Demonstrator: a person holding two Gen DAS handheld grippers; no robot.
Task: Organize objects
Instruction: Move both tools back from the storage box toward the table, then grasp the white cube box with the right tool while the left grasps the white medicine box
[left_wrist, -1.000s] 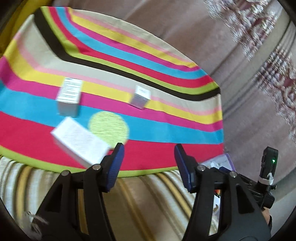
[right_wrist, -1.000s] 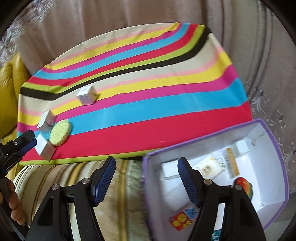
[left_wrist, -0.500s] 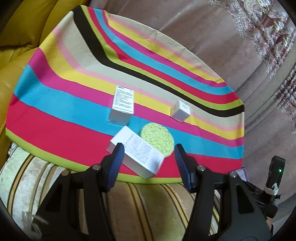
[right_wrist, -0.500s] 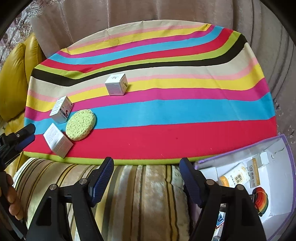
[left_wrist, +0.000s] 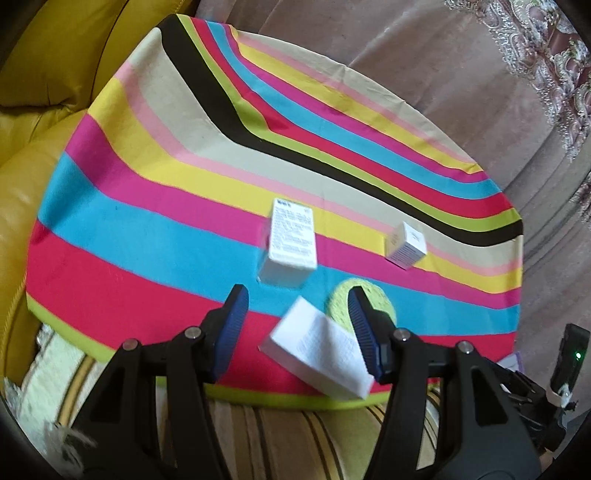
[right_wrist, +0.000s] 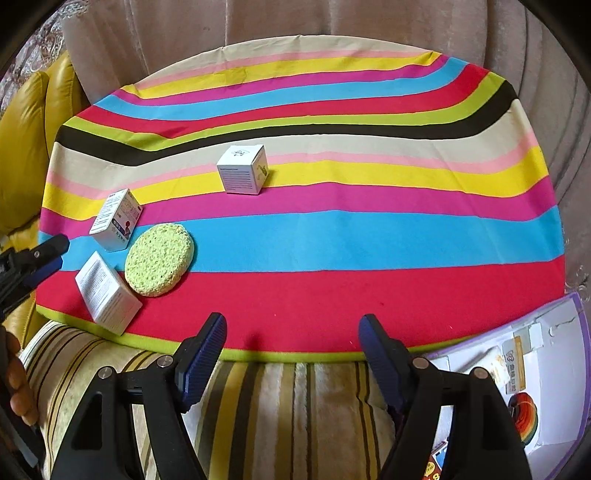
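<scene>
On the striped cloth lie a flat white box (left_wrist: 321, 350) (right_wrist: 107, 291) near the front edge, an upright white medicine box (left_wrist: 290, 245) (right_wrist: 116, 219), a round green sponge (left_wrist: 340, 304) (right_wrist: 159, 264) and a small white cube box (left_wrist: 406, 243) (right_wrist: 243, 170). My left gripper (left_wrist: 295, 325) is open and empty, hovering just above the flat white box, which lies between its fingers in the view. It also shows at the left edge of the right wrist view (right_wrist: 40, 258). My right gripper (right_wrist: 291, 350) is open and empty over the cloth's front edge.
The striped cloth (right_wrist: 332, 240) covers a striped cushion (right_wrist: 277, 406). A purple-rimmed white box (right_wrist: 546, 369) holding several packets sits at the lower right. A yellow leather seat (left_wrist: 33, 166) lies to the left, curtains behind.
My left gripper has swung left and closer to the flat white box. My right gripper has turned left, away from the purple-rimmed box, which slid to the right edge of its view.
</scene>
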